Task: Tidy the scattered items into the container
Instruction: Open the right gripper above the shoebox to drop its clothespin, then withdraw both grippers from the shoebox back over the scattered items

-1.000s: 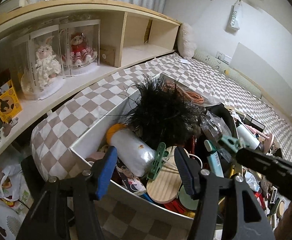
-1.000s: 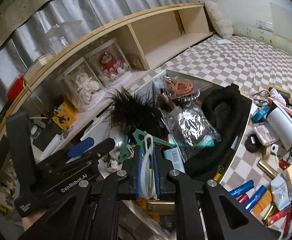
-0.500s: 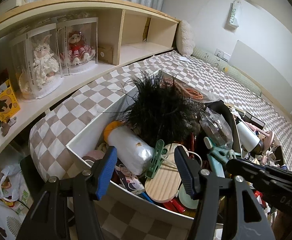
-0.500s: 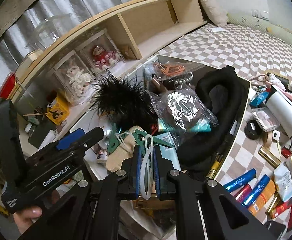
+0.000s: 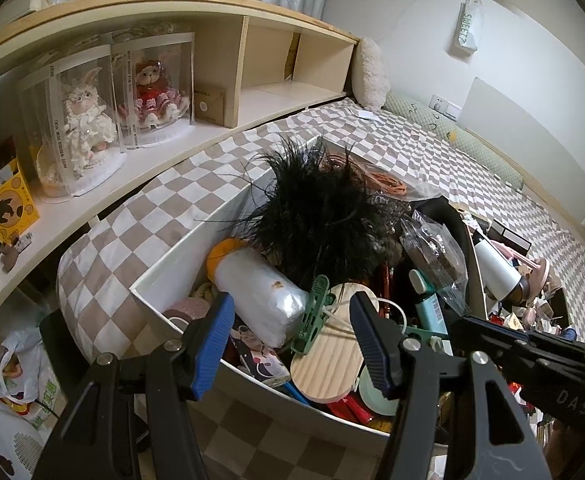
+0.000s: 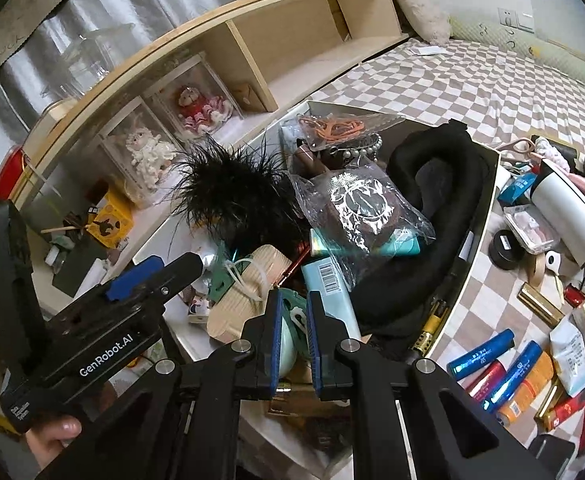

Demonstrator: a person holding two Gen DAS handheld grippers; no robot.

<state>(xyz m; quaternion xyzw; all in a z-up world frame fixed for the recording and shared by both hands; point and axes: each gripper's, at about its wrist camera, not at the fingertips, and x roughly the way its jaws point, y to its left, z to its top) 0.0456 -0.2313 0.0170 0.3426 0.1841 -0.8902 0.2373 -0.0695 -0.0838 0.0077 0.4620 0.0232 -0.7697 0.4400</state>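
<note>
Green plastic clip with white cord loop (image 6: 294, 316): light, stiff; right claw (image 6: 292, 322) pinches it over white container (image 5: 164, 268). Left claw (image 5: 292, 344) wide (empty).

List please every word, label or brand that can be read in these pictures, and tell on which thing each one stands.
"GenRobot.AI": on the body of the left gripper, right wrist view.
"SWEET": on the white bag hanging on the wall.
"DAS", cut off: on the body of the right gripper, left wrist view.
Too small or blurred: strips on the doll cases, barcode box, tubes on the bed.
</note>
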